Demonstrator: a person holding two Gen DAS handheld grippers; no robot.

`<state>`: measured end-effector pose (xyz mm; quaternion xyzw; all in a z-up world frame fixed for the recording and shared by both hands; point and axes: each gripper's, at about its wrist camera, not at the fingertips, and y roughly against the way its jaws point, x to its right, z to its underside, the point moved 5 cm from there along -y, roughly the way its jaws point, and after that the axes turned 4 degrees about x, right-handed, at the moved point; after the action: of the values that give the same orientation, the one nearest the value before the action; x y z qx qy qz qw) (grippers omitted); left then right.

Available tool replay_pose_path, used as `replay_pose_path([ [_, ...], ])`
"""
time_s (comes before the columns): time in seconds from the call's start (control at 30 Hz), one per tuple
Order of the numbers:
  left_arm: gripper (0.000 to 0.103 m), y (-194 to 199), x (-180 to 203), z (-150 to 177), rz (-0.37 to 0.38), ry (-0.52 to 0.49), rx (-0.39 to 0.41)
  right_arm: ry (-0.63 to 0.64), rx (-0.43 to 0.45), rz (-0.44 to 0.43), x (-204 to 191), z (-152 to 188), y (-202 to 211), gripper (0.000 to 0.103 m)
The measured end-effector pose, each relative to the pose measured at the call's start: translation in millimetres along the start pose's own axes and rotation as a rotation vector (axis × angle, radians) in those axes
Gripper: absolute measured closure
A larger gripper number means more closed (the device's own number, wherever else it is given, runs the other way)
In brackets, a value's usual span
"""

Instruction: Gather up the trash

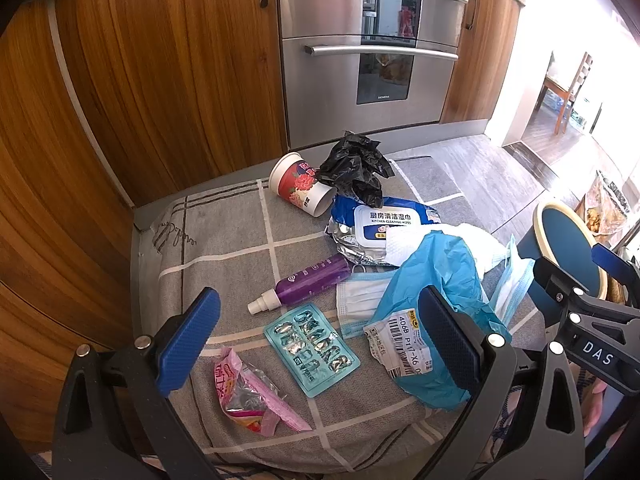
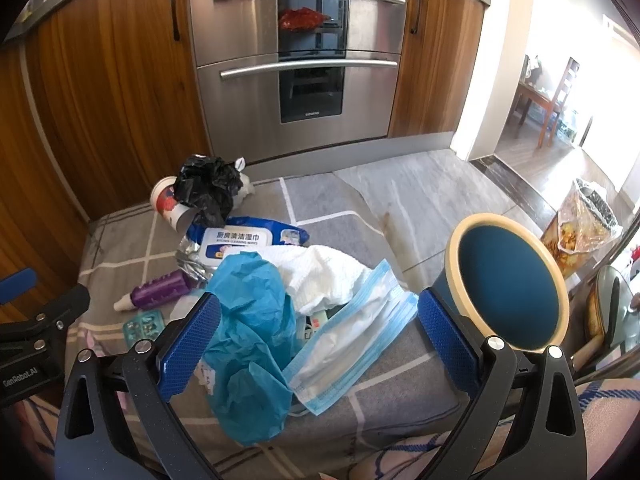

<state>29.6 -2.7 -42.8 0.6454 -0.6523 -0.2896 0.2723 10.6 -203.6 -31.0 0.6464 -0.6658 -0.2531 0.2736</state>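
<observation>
Cloth: woven grey fabric, matt, pale grid lines. Cabinets: wood grain, satin sheen. Oven: brushed metal with dark glass panels, glossy. Black bag: thin crinkled plastic, shiny. Cup: printed paper, smooth. Wipes pack: glossy plastic film with silvery foil edges. Spray bottle: purple, smooth plastic. Pill sheet: teal plastic with torn foil. Blue mailer: wrinkled plastic, semi-gloss. Face mask: pleated soft matt fabric. Bin: smooth matt plastic. Gripper pads: blue, finely textured.
</observation>
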Motion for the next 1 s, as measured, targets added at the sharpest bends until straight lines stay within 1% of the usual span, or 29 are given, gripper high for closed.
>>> replay_pose_path([
  [0.77, 0.005, -1.4, -0.5, 1.5, 0.001, 0.003, -0.003, 0.0, -0.003, -0.001, -0.6, -1.1, -0.5, 0.005],
  [1.0, 0.005, -1.9, -0.6, 2.2, 0.002, 0.004, -0.006, -0.004, -0.021, -0.008, 2.4, 4.7, -4.3, 0.005],
])
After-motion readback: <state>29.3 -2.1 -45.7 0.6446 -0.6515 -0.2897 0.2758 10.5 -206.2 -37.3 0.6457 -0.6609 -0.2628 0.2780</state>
